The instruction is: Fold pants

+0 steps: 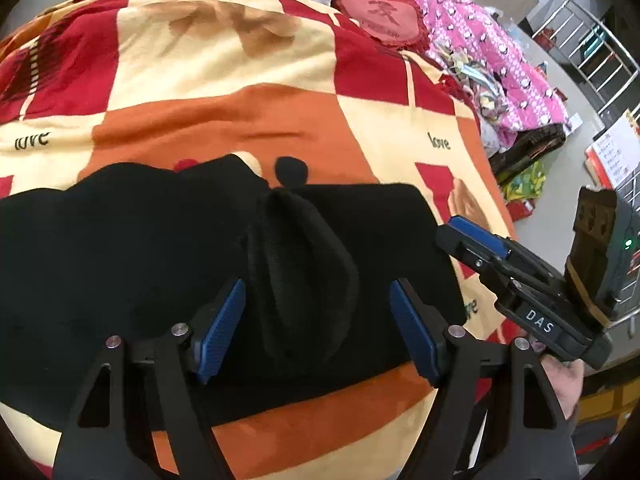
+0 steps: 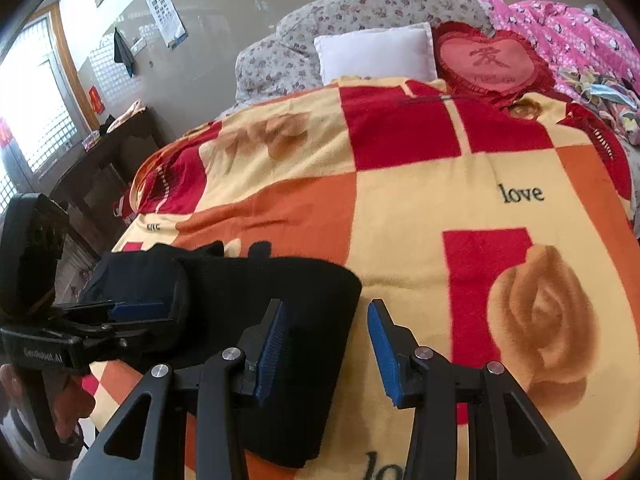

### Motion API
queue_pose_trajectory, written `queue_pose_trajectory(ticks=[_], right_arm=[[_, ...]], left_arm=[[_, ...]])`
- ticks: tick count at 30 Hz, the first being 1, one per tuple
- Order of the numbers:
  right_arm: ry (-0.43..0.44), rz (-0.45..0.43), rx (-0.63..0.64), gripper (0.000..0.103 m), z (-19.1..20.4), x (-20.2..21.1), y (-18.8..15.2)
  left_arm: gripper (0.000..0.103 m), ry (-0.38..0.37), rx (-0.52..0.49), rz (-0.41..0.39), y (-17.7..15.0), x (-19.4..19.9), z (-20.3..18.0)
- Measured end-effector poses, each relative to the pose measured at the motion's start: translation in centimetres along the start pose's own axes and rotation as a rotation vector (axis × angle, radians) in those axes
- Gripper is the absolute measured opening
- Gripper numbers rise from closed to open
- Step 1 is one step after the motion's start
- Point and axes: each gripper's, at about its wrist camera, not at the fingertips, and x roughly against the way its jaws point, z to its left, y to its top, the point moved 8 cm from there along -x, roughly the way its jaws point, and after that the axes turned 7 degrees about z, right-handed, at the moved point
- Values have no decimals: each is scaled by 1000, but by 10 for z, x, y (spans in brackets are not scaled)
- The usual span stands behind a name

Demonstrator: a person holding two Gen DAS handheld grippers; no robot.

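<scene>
Black pants (image 1: 120, 248) lie folded across the checked blanket (image 1: 240, 112), with a raised ridge of cloth in their middle. My left gripper (image 1: 318, 328) stands open, its blue pads on either side of that ridge without pressing it. The right gripper (image 1: 476, 246) hovers at the pants' right end in this view. In the right wrist view, the pants (image 2: 288, 280) reach in from the left. My right gripper (image 2: 326, 344) is open over their right edge, one finger above the cloth and the other above the blanket (image 2: 420, 200). The left gripper (image 2: 136, 312) shows at the far left.
A white pillow (image 2: 376, 52), a red heart cushion (image 2: 492, 60) and a pink quilt (image 2: 568, 20) lie at the head of the bed. A dark cabinet (image 2: 104, 160) stands left of the bed; a metal rack (image 1: 592, 48) and floor clutter lie to its right.
</scene>
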Motion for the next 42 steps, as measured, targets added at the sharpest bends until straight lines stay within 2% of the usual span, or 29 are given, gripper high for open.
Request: queue_pose_trajectory(ticks=[3, 6, 8, 11, 18, 20, 26, 31, 35, 37, 39, 42], right_arm=[[9, -6, 4, 41, 3, 2, -1], [12, -28, 18, 41, 9, 9, 3], [21, -39, 35, 41, 14, 11, 5], [18, -49, 77, 41, 25, 9, 9], [-30, 49, 131, 37, 36, -39, 10], [-42, 37, 140, 37, 36, -44, 12], [-13, 37, 108, 37, 35, -25, 13], [-12, 35, 162, 37, 51, -7, 0], [-10, 69, 190, 37, 60, -13, -17], [-42, 83, 211, 37, 61, -22, -24], [-67, 85, 231, 37, 64, -25, -25], [-30, 89, 227, 37, 71, -19, -18]], left_arm=[[72, 48, -23, -8, 0, -8, -3], [15, 112, -43, -18, 3, -8, 1], [15, 71, -24, -37, 6, 1, 5], [14, 130, -15, -92, 10, 17, 16], [14, 165, 8, -65, 1, 5, 28], [14, 160, 22, -71, 1, 5, 30], [18, 182, 20, -80, 0, 8, 28], [24, 200, 26, -91, 0, 14, 29], [24, 207, 27, -95, -3, 17, 31], [32, 207, 41, -98, -5, 20, 34], [33, 203, 54, -101, -5, 23, 37], [35, 203, 70, -111, -9, 34, 42]])
